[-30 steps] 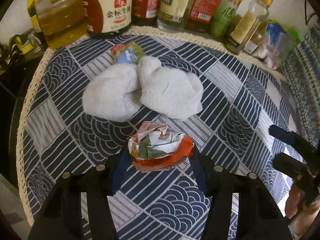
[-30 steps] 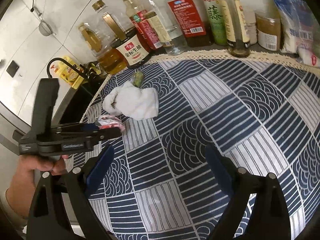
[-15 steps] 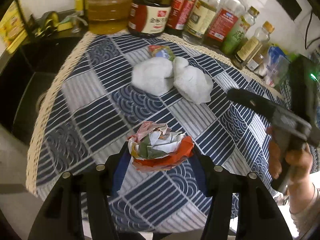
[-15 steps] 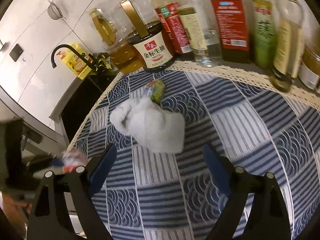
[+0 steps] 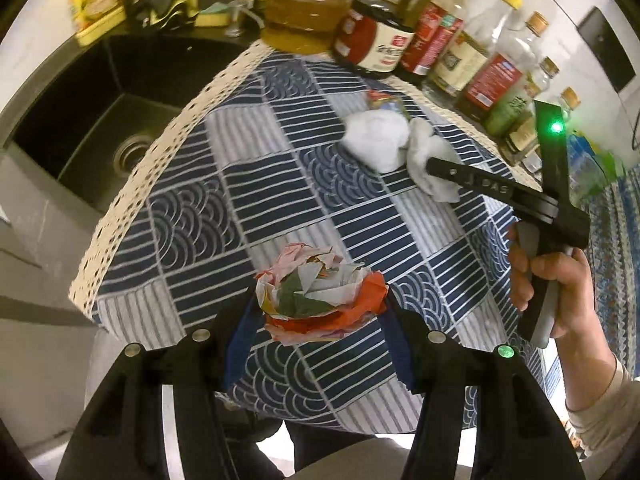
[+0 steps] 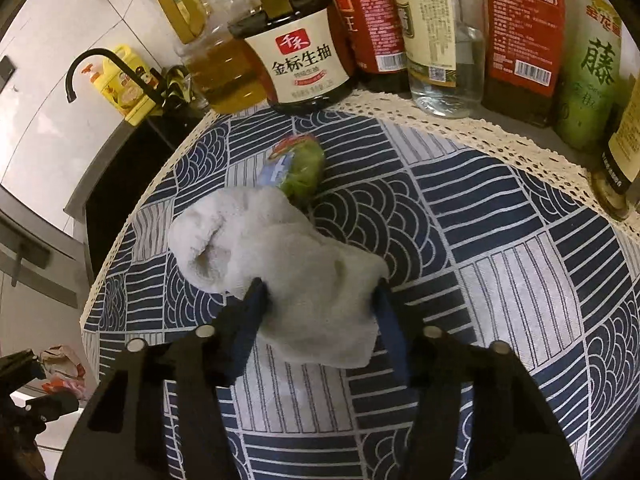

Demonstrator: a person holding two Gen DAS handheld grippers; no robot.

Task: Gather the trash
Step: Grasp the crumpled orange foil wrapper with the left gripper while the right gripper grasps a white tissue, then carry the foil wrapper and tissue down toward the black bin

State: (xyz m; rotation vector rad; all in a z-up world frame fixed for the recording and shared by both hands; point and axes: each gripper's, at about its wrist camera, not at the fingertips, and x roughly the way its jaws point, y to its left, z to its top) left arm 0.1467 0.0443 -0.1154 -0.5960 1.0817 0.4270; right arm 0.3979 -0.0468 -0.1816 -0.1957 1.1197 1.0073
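My left gripper (image 5: 318,314) is shut on a crumpled ball of coloured paper (image 5: 320,292) and holds it off the near edge of the table. My right gripper (image 6: 320,304) is open, its fingers on either side of a crumpled white cloth (image 6: 280,264) that lies on the blue patterned tablecloth (image 6: 480,280). The cloth also shows in the left wrist view (image 5: 384,144), with the right gripper (image 5: 436,170) reaching onto it. A green and red wrapper (image 6: 298,162) lies just behind the cloth.
A row of sauce and oil bottles (image 6: 304,56) stands along the table's back edge. A black sink (image 5: 100,120) with a tap (image 6: 86,68) lies left of the table. The tablecloth has a cream lace border (image 5: 132,200).
My left gripper has pulled back off the table with the paper ball. My right gripper has moved forward to the white cloth, which now sits between its fingers.
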